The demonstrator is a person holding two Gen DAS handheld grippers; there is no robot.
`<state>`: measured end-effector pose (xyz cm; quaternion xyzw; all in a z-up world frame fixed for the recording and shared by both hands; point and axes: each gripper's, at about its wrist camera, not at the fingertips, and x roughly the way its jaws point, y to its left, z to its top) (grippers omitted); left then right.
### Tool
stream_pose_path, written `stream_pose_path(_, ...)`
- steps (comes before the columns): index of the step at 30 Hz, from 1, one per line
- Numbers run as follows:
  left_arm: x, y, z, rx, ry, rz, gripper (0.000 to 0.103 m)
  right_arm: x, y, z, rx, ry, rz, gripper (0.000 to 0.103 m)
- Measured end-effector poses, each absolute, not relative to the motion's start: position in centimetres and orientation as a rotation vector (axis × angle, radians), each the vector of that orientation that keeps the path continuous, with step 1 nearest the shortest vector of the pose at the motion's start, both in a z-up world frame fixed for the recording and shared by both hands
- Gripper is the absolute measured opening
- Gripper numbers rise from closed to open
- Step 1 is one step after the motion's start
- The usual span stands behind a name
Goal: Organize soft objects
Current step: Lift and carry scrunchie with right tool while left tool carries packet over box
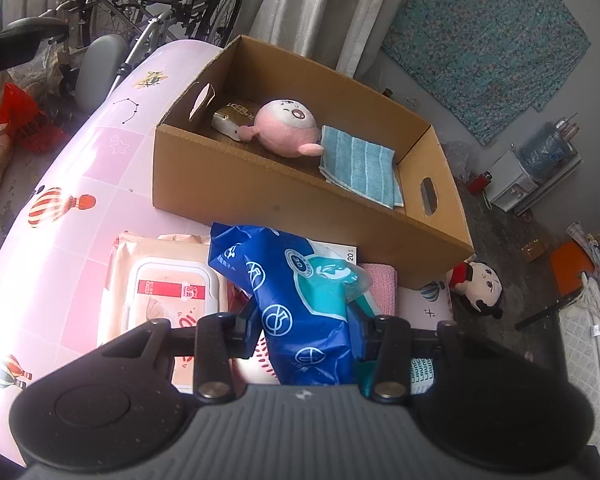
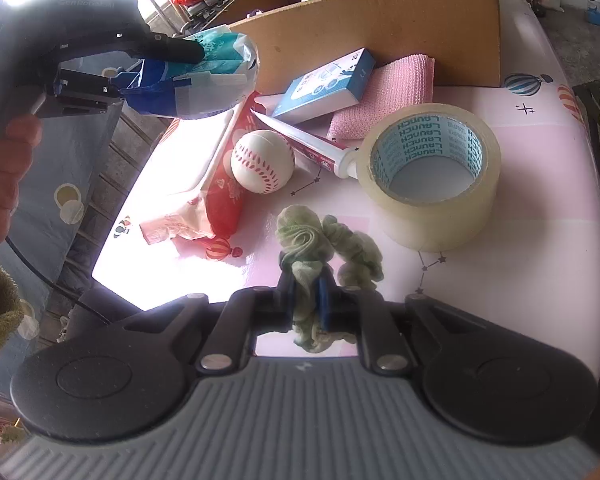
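Tongs: left pinching 1 blue pack | right pinching 1 green scrunchie | box: 1 plush, 1 cloth

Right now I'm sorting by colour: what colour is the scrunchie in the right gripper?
Pale green scrunchie; clearest in the right wrist view.

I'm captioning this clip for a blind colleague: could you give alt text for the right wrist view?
The right gripper pinches a green scrunchie over a pink table. Beyond lie a baseball and a tape roll; at upper left the left gripper holds a blue packet near a cardboard box.
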<state>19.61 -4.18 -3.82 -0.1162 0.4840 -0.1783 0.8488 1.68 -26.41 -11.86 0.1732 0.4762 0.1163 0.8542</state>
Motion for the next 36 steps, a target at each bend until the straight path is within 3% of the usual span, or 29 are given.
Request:
stream_pose_path(8, 17.8, -1.8, -1.2, -0.299, 0.955, -0.383, 0.042, 0.3, -26.5, -9.1, 0.374, 0.947, 0.257, 0.01)
stream_pose_path(20, 16.7, 1.3, 6.5, -0.29, 0.772, -0.392, 0.042, 0.4, -26.1, -0.1, 0.324, 0.757, 0.346, 0.01)
stream_pose_path(28, 20.7, 0.3, 9.6, -0.265, 0.722, -0.408, 0.042, 5.4, -27.6, 6.1, 0.28, 0.614, 0.371, 0.01)
stream_pose_path(36, 29.0, -2.2, 7.6, -0.223, 0.81, -0.399, 0.042, 16.6, -30.1, 7.4, 0.278, 0.63, 0.362, 0.01)
